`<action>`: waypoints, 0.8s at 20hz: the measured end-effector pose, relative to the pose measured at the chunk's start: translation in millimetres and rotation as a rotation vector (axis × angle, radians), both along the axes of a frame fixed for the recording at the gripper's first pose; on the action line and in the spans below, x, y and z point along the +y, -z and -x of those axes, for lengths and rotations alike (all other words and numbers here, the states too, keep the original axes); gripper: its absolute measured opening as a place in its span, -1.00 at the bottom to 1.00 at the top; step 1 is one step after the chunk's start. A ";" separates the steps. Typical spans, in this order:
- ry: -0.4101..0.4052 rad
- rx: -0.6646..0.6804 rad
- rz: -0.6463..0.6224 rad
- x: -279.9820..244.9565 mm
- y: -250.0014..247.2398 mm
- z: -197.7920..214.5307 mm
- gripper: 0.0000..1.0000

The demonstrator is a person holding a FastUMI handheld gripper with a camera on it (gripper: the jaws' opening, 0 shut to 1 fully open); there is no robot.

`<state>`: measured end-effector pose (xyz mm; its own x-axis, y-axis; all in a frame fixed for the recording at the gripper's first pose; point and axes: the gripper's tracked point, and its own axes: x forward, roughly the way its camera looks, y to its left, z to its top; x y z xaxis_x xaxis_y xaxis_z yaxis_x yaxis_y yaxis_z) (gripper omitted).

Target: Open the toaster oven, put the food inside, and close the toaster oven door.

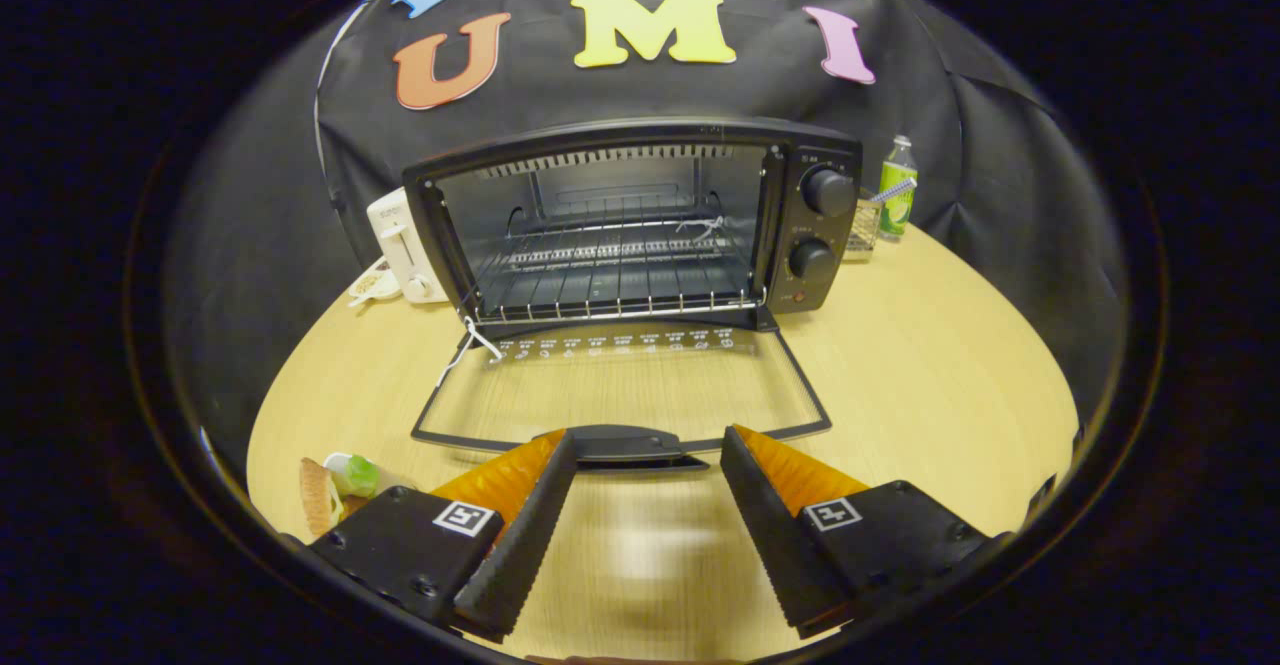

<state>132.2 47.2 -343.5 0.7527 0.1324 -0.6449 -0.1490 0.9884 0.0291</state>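
A black toaster oven (640,220) stands on the round wooden table (920,365) with its glass door (620,385) folded down flat toward me. The wire rack (615,280) inside is bare. The door's dark handle (625,443) lies just ahead of my fingertips. My gripper (648,440) is open, with nothing between its fingers and only tabletop below. The food (335,490), a piece of bread with something green on it, lies on the table left of my left finger (520,535).
A white toaster (405,245) and a small dish (372,285) sit left of the oven. Right of the oven stand a small wire basket (862,227) and a green bottle (897,187). Bare tabletop spreads to the right of the door.
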 end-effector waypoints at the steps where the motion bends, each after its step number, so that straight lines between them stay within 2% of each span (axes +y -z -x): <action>1: -0.028 0.015 -0.036 7.2 -5.3 7.5 0.95; 5: -0.148 0.118 -0.238 34.2 -33.3 32.9 0.90; 6: -0.178 0.147 -0.287 41.0 -41.3 39.4 0.82; 11: -0.337 0.383 -0.467 82.5 -54.9 80.5 0.64; 16: -0.398 0.515 -0.489 103.6 -35.8 89.9 0.49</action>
<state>42.2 150.8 -307.7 0.2144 0.6838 -0.6975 -0.3367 0.7220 0.6044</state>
